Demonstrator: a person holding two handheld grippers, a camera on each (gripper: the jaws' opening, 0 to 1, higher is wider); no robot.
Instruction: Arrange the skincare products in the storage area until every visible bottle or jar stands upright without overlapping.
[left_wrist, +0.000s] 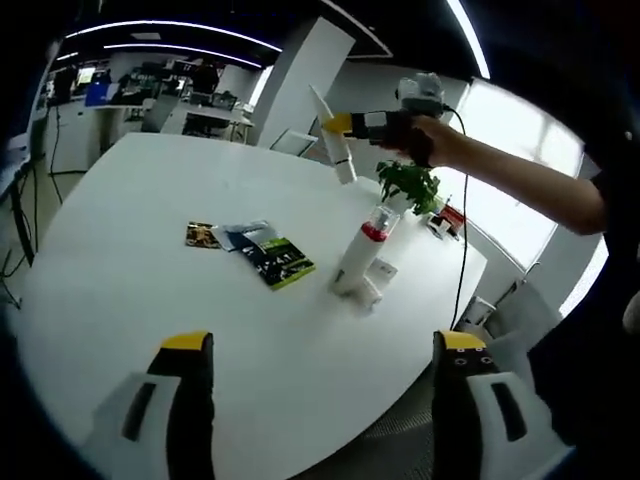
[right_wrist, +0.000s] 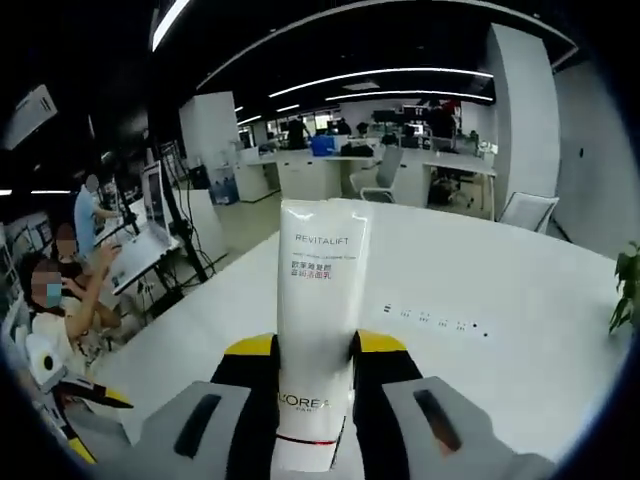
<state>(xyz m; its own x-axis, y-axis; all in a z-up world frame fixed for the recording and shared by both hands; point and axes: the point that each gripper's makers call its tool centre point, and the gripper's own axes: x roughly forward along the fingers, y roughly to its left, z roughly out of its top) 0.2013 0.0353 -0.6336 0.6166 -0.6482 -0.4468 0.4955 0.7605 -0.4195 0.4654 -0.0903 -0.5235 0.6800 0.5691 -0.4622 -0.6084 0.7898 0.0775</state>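
A white cream tube (right_wrist: 318, 330) with printed lettering stands between my right gripper's (right_wrist: 315, 345) jaws, which are shut on it. From the left gripper view that same gripper (left_wrist: 338, 124) hangs above the white table (left_wrist: 120, 260) with the white tube (left_wrist: 333, 140) slanting down from it. Below it a white bottle with a red band and clear cap (left_wrist: 364, 247) stands upright beside a small white box (left_wrist: 360, 291). My left gripper (left_wrist: 325, 350) is open near the table's front edge, with nothing between its jaws.
Several flat sachets and a green-black packet (left_wrist: 262, 250) lie left of the bottle. A green plant (left_wrist: 410, 184) stands behind it, and a cable (left_wrist: 463, 250) hangs over the right table edge. Desks, chairs and seated people (right_wrist: 60, 300) are beyond the table.
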